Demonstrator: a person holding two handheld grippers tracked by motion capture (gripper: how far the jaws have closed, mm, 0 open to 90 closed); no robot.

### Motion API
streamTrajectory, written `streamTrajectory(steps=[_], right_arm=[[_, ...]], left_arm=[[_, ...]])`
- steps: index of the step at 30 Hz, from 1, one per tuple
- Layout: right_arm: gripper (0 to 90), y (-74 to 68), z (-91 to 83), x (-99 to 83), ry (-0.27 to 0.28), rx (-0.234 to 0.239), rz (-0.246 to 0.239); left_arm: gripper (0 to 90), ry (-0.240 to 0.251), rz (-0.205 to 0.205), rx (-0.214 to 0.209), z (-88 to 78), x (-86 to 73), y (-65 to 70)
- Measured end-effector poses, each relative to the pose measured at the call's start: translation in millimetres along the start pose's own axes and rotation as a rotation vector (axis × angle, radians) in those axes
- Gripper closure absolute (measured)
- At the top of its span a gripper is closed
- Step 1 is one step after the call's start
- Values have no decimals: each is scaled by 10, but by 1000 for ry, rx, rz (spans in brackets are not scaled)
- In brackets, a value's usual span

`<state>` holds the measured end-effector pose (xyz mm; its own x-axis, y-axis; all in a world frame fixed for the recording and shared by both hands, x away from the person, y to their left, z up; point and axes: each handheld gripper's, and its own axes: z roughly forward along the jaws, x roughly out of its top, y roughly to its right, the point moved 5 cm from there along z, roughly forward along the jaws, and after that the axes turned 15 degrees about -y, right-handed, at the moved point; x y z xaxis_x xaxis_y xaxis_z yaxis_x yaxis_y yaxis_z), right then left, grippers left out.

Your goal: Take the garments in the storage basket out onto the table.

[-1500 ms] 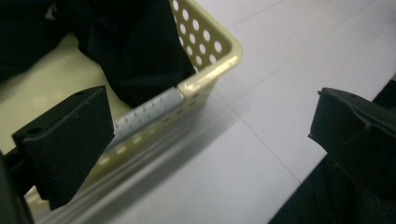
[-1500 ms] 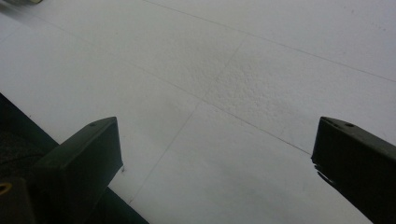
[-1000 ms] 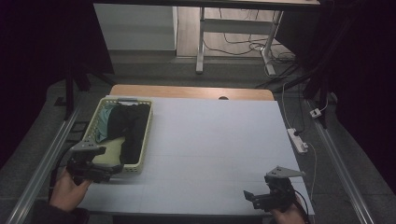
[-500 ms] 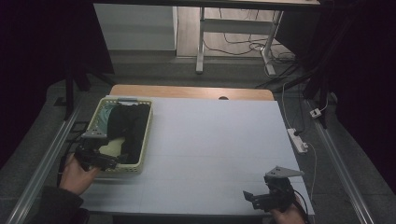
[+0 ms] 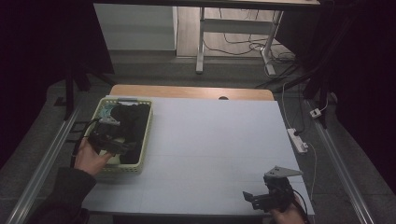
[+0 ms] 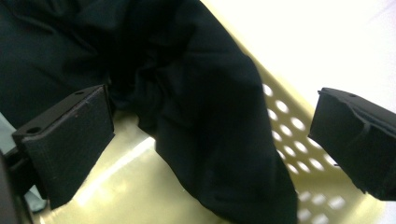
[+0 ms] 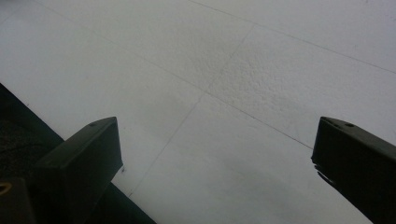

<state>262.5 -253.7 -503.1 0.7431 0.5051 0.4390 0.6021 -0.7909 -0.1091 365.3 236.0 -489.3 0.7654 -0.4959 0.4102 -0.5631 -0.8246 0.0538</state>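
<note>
My right gripper (image 5: 267, 198) hovers at the desk's (image 5: 215, 140) near right corner, jaws spread wide over bare white surface with nothing between them. My left gripper (image 5: 111, 140) is down inside the pale yellow perforated basket (image 5: 146, 135) at the desk's left edge, jaws also wide apart and straddling a fold of black cloth (image 6: 210, 130); one pad sits near the cloth, the other by the basket's holed wall. Nothing is pinched yet. I judge I am at the reach-and-grasp step: next I should sink a little and close on that fold before lifting. I count one basket, and dark garments heaped in it whose number I cannot tell. Beyond the far right edge lies one white power strip (image 5: 297, 140).
</note>
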Motion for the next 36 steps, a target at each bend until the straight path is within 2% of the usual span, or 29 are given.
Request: streamTrajectory(steps=[9, 14, 19, 23, 25, 30, 32, 34, 36], right_arm=[[14, -2, 12, 1, -11, -2, -6], [14, 0, 11, 0, -10, 2, -2], [14, 1, 11, -1, -11, 4, -3], [14, 1, 10, -3, -12, 3, -4], [14, 1, 11, -3, -13, 3, -6], [14, -2, 15, -2, -14, 1, -6], [14, -2, 15, -2, -15, 1, -6], [14, -1, 16, -2, -16, 1, -6], [14, -1, 14, -3, -14, 1, -7]], left_arm=[[0, -28, 2, 19, 163, 307, -96], [0, -91, -4, 61, 335, 435, -190], [0, -115, -40, 37, 464, 502, -287], [0, -139, -67, 33, 529, 503, -378], [11, -161, -54, 19, 592, 502, -373], [69, -223, -14, 59, 736, 518, -381], [151, -257, 8, 52, 818, 518, -374], [196, -277, 23, 77, 894, 519, -371], [248, -285, 23, 97, 882, 539, -360]])
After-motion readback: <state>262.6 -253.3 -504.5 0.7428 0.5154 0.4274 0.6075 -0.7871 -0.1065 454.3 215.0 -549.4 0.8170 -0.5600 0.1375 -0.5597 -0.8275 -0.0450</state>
